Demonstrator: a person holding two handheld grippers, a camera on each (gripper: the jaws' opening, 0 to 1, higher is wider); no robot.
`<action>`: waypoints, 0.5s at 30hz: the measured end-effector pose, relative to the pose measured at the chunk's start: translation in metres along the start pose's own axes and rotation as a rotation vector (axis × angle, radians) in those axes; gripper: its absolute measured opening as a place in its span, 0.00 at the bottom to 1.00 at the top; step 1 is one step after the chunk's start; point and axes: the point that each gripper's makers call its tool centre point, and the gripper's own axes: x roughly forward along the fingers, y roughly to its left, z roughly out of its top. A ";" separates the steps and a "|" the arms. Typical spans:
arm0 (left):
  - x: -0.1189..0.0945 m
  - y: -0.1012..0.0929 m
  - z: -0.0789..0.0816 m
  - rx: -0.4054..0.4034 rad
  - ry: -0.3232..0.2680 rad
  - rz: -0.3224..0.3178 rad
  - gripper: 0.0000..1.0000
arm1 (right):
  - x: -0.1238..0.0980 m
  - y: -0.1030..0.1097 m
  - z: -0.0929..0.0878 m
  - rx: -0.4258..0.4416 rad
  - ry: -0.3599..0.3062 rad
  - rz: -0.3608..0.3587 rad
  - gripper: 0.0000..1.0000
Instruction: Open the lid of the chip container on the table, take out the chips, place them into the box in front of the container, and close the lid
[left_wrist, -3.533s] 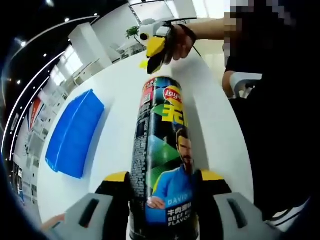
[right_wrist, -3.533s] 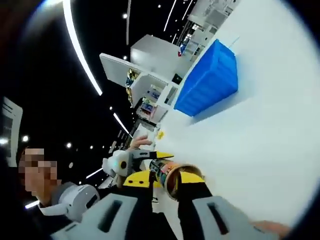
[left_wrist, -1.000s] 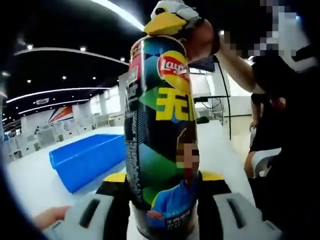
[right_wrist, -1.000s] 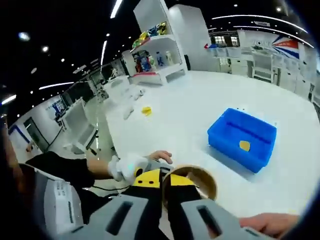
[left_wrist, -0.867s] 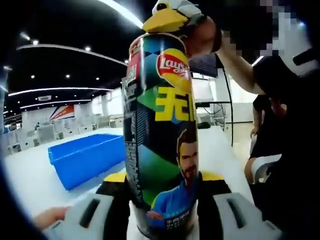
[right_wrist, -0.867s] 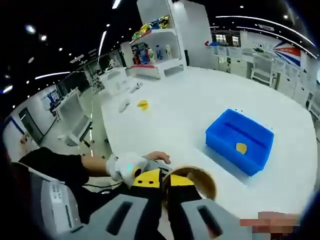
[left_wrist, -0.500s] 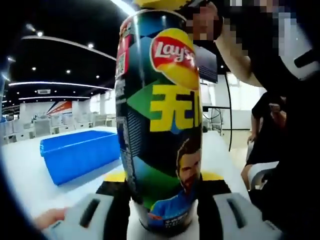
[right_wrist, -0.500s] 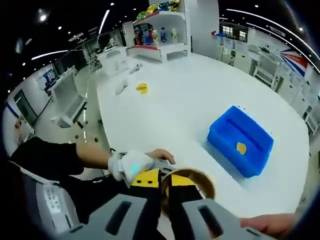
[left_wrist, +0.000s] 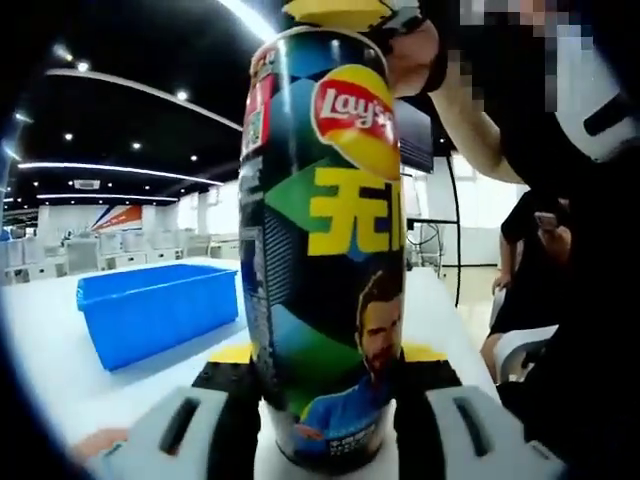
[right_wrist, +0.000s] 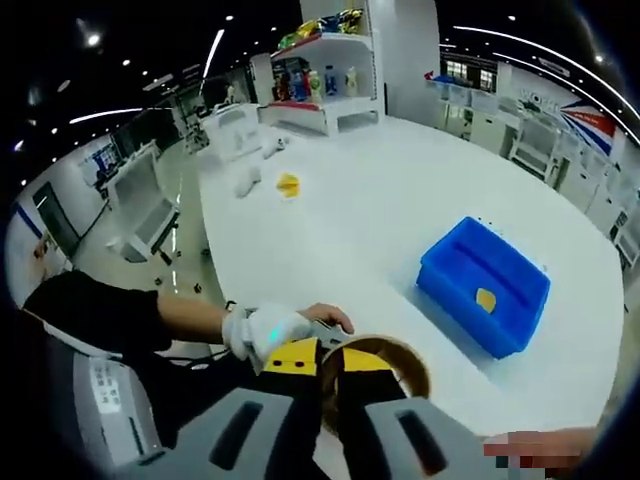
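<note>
— Lid? Off already — chip can (left_wrist: 325, 260) upright over the tabletop (right_wrist: 400, 210), clamped between left gripper (left_wrist: 325, 375) fingers.
— And the right gripper (right_wrist: 330, 362)?
— Fingers pinched on the can's open rim. One chip (right_wrist: 485, 298) in the blue box (right_wrist: 483, 285); more chips and closing probably left.

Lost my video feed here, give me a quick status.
Left gripper clamped on upright chip can. Right gripper shut at its open rim. One chip lies in blue box. Nothing in the way.
</note>
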 end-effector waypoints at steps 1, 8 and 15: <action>0.000 0.000 0.000 0.000 -0.002 -0.002 0.52 | 0.000 0.000 0.000 -0.003 0.001 -0.003 0.04; 0.001 -0.001 0.001 0.000 -0.002 0.000 0.52 | -0.002 0.001 -0.001 -0.028 -0.018 -0.005 0.05; 0.000 -0.002 0.000 0.002 -0.003 0.001 0.52 | -0.005 0.003 -0.001 -0.091 -0.064 -0.012 0.07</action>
